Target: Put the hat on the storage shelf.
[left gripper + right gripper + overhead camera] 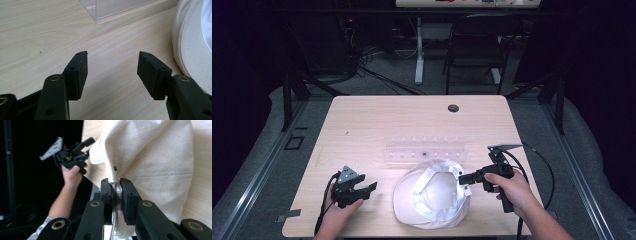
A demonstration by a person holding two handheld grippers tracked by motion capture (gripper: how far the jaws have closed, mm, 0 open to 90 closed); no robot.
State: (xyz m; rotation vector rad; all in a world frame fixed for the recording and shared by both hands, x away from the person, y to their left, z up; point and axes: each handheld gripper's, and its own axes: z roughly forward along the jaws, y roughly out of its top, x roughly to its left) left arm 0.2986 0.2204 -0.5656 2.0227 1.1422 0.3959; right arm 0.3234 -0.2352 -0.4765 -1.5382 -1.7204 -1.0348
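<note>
Right gripper view: the soft, light hat (155,157) is pinched at its rim by the right gripper (116,195); the left gripper (112,66) is held spread.

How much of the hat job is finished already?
Started: the right gripper has pinched the white hat's edge. The left gripper is open with nothing between its fingers, beside the hat. The hat lies inside-up on the table, near a clear rack. What's left isn't clear.
</note>
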